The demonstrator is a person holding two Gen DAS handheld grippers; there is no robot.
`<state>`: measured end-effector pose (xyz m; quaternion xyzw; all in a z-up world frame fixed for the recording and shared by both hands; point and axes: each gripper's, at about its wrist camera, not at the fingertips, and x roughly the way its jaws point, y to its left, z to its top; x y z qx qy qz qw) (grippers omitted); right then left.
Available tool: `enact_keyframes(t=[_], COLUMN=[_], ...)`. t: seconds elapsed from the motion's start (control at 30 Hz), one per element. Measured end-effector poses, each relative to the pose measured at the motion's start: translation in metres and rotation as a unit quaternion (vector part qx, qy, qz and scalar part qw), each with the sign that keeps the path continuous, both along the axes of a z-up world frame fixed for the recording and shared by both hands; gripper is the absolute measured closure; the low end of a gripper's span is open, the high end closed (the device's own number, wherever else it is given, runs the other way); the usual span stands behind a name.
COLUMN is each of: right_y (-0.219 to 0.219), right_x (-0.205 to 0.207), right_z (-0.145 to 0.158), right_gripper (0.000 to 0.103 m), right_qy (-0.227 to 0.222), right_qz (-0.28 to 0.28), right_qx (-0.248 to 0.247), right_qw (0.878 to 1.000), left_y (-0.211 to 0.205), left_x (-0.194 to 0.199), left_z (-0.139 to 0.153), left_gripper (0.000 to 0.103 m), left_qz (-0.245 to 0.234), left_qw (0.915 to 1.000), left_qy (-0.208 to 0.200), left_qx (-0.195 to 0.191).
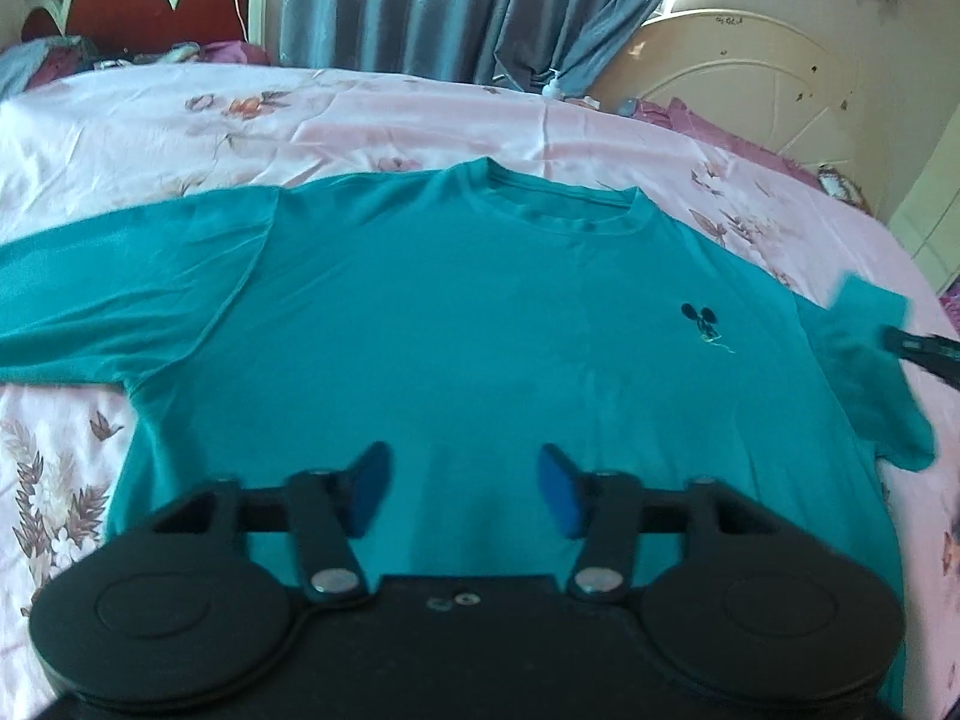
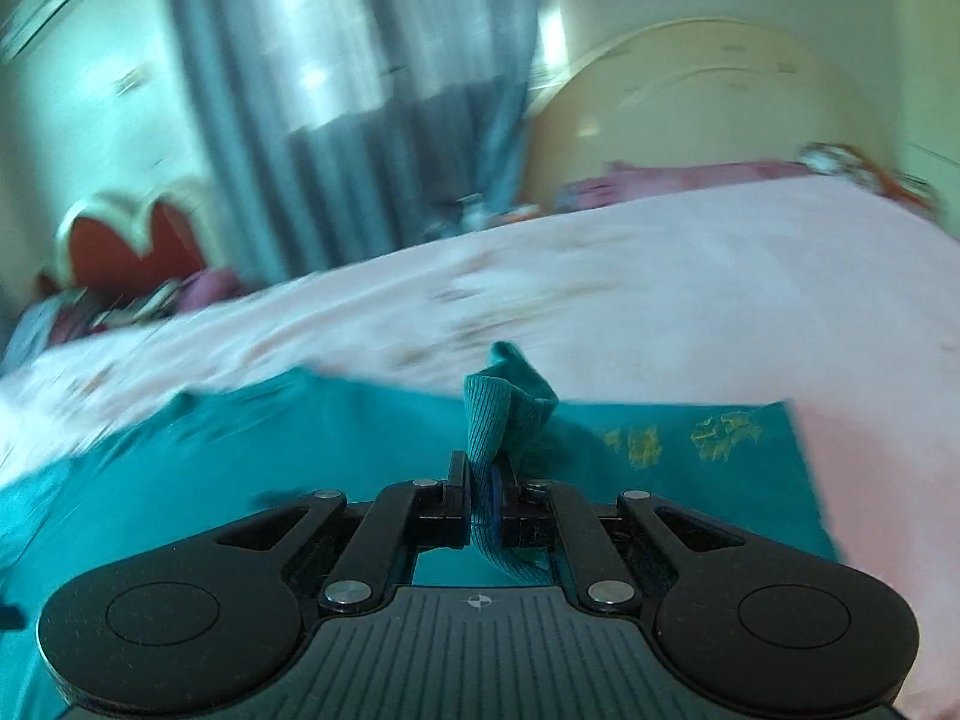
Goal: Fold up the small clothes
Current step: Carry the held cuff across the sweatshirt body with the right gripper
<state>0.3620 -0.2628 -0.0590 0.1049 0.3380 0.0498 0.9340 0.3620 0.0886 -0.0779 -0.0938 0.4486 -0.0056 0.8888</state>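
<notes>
The T-shirt (image 1: 420,312) lies flat on the bed (image 1: 150,120), collar toward the curtain (image 1: 450,0). Behind the bed, 1 headboard (image 1: 162,0) stands left of the curtain, another (image 1: 750,72) right.

Daylight filtering through the grey-blue curtain (image 1: 420,0) gives you a soft, even left-wrist view with almost no hard shadows, the teal T-shirt (image 1: 450,312) reasonably sharp at center while its right sleeve smears with motion. Your right-wrist view is heavily motion-blurred and tinted green: the pink floral bedsheet (image 2: 660,276) and curtain streak, glare washes the window, and only the pinched ribbed fabric looks crisp. Both fisheye frames bow at the edges, corners vignetted dark.
</notes>
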Motion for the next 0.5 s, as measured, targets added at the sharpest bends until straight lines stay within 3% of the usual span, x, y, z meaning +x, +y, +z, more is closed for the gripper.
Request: enact_keyframes(t=[0.07, 0.33, 0.43, 0.5], right_y=[0.043, 0.151, 0.171, 0.185], right_x=[0.009, 0.011, 0.013, 0.011], right_z=[-0.01, -0.045, -0.059, -0.069], right_gripper=[0.098, 0.098, 0.098, 0.098], right_qy=[0.009, 0.037, 0.046, 0.056], right_qz=[0.029, 0.12, 0.148, 0.159], right_qx=[-0.011, -0.049, -0.049, -0.052], right_qw=[0.999, 0.991, 0.987, 0.984], left_y=[0.013, 0.05, 0.054, 0.054], left_x=[-0.004, -0.01, -0.01, -0.008], left_z=[-0.003, -0.015, -0.012, -0.011], left_gripper=[0.068, 0.068, 0.062, 0.047], left_qz=[-0.006, -0.015, -0.032, -0.035], left_qw=[0.9998, 0.9989, 0.9985, 0.9985], left_qy=[-0.001, 0.001, -0.013, -0.019], left_qx=[-0.017, -0.044, -0.044, -0.037])
